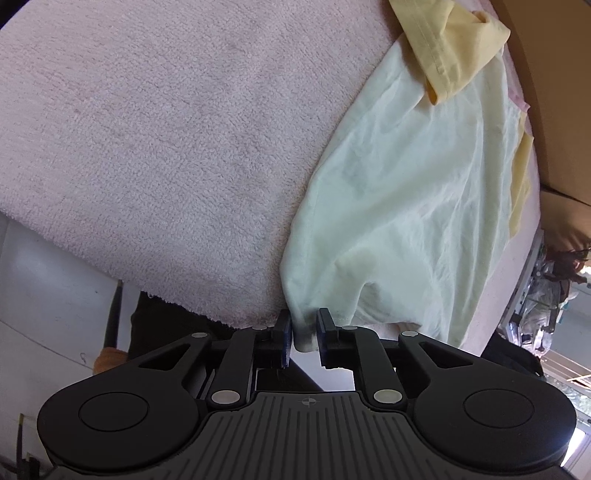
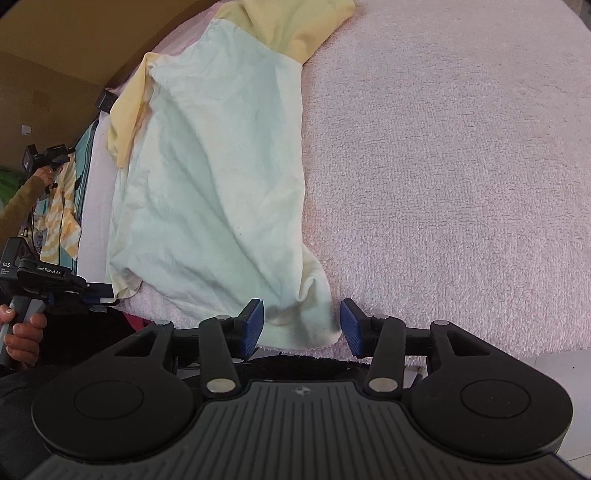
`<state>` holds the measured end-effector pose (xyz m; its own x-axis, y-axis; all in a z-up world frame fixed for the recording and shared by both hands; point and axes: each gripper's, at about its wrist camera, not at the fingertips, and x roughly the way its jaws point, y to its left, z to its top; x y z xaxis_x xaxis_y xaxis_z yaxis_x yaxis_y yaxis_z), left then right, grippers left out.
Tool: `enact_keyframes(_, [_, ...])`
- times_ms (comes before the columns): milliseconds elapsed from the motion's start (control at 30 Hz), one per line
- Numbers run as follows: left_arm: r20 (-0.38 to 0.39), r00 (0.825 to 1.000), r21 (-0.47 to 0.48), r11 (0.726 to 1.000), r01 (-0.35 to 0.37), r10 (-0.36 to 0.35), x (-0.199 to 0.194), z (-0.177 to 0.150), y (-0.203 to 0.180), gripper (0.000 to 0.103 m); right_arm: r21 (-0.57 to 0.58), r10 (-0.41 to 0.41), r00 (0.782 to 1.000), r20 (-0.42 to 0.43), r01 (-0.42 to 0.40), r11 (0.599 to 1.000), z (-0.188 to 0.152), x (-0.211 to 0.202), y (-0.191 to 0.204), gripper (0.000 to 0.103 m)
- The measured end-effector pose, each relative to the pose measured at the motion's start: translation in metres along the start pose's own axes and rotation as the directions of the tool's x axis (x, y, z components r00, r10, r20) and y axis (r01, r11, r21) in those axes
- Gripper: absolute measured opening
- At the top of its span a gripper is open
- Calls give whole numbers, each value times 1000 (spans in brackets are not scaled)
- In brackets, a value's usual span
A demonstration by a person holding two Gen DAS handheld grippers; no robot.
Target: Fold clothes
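Note:
A pale mint-and-yellow garment (image 1: 406,177) lies on a pink terry towel (image 1: 166,129). My left gripper (image 1: 303,334) is shut on the garment's near hem corner, which is bunched between the blue pads. In the right wrist view the same garment (image 2: 207,177) lies on the towel (image 2: 443,166). My right gripper (image 2: 302,326) is open, and the other near corner of the garment lies between its fingers without being pinched. The left gripper (image 2: 98,291) also shows at the left edge, holding the far corner. The garment's yellow part (image 2: 295,26) is folded at the far end.
The towel's near edge (image 1: 166,299) drops off to a pale floor (image 1: 48,295). A second person with a gripper (image 2: 48,158) holds a striped yellow cloth (image 2: 62,214) at far left. A tan wall (image 1: 554,92) runs behind.

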<state>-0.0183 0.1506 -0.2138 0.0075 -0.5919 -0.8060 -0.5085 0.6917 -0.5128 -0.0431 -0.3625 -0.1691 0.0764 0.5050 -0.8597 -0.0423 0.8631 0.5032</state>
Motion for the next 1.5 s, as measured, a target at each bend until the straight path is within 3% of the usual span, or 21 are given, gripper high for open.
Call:
enact_keyframes(67, [2,1000,1,1000,-6,6,3,-2,-2,23,-6,-2,1000,-3,2,1000,0,0,0,49])
enact_keyframes(133, [6,1000,9,1000,-10,10,3,-4,-3,0,-16,-2,1000,-11,2,1000,0,0,1,29])
enact_keyframes(233, [27,1000,38,999,-15,14,-3,-7,-9,0,-26,2,1000,-15,-2,1000,-2,0,5,7])
enact_keyframes(367, [49,999,65,998,4,-7,-27,-10,-20,0,9,118,993,-13,-118,993,-3,-17,13,6])
enact_keyframes(433, [71,997,80,997,21,-27,-49,-16,-24,0,67,227,974,9,-227,972,-2,-33,14,6])
enact_keyframes(533, [95,994,83,995,50,-58,-76,-20,-28,0,194,422,904,70,-428,883,1,-57,2,6])
enact_keyframes(600, [113,992,90,995,40,-50,-84,-19,-28,0,251,459,884,89,-466,849,2,-63,-6,6])
enact_keyframes(700, [122,992,97,995,-25,13,-79,-4,-14,0,206,314,949,33,-314,927,2,-62,-9,6])
enact_keyframes(767, [99,989,124,984,-124,113,-64,8,-4,0,64,86,996,-30,-84,994,-1,-52,1,6])
enact_keyframes(833, [87,972,167,959,-230,218,-50,4,-5,0,-129,-139,987,-84,128,983,-8,-36,16,7])
enact_keyframes(900, [81,954,198,934,-298,288,-40,-1,-6,0,-261,-274,956,-105,239,935,-16,-23,26,9])
enact_keyframes(933, [84,952,202,930,-305,294,-40,-1,-7,8,-284,-299,949,-102,260,923,-18,-20,28,9])
enact_keyframes(967, [88,950,206,927,-312,300,-40,-2,-8,33,-280,-302,949,-89,267,922,-18,-21,29,9])
enact_keyframes(1000, [106,942,205,919,-335,320,-42,-2,-8,41,-262,-291,955,-63,265,928,-15,-24,29,9])
enact_keyframes(1033, [149,921,196,902,-385,360,-49,-1,-9,65,-245,-275,961,-34,259,934,-11,-29,30,9])
enact_keyframes(1067, [204,892,184,879,-439,403,-56,1,-11,80,-235,-260,966,4,253,938,-7,-34,34,9])
enact_keyframes(1167, [374,781,145,800,-582,500,-81,3,-24,82,-249,-234,965,116,257,934,11,-47,46,9])
enact_keyframes(1200, [406,770,147,797,-586,492,-89,3,-31,82,-257,-222,964,149,255,932,18,-49,49,9])
enact_keyframes(1233, [428,781,166,810,-563,455,-95,3,-39,82,-266,-209,961,182,253,930,25,-51,52,9])
enact_keyframes(1367, [453,865,365,842,-398,213,-89,2,-99,89,-292,-132,950,282,216,932,57,-39,71,12])
enact_keyframes(1500, [450,889,538,768,-348,88,-10,22,-168,90,-294,-92,929,358,206,933,96,-14,82,24])
